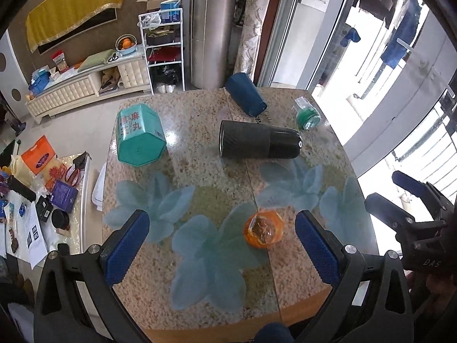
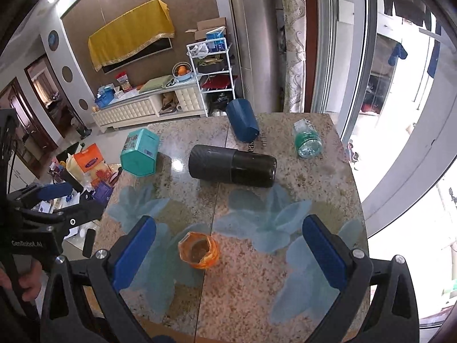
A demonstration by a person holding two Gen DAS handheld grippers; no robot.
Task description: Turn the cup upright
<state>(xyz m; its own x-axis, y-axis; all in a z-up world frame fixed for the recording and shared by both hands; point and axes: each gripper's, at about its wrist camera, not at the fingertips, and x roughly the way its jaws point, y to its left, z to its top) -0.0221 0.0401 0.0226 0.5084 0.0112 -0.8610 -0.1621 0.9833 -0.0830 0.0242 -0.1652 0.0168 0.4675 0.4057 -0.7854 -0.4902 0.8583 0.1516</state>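
Observation:
A small orange faceted glass cup (image 1: 264,230) stands on the granite table with its mouth up; it also shows in the right wrist view (image 2: 199,250). My left gripper (image 1: 220,243) is open and empty above the near table edge, the cup between its blue pads, nearer the right one. My right gripper (image 2: 230,253) is open and empty, the cup just inside its left pad. Each gripper shows in the other's view: the right one (image 1: 400,197) at the right edge, the left one (image 2: 60,200) at the left edge.
On the table (image 1: 200,285) lie a black flask (image 1: 258,143) on its side, a dark blue cup (image 1: 245,93) on its side, a teal hexagonal tin (image 1: 140,135) and a clear bottle with a green label (image 1: 305,113). A cluttered low table (image 1: 34,200) stands left; windows are right.

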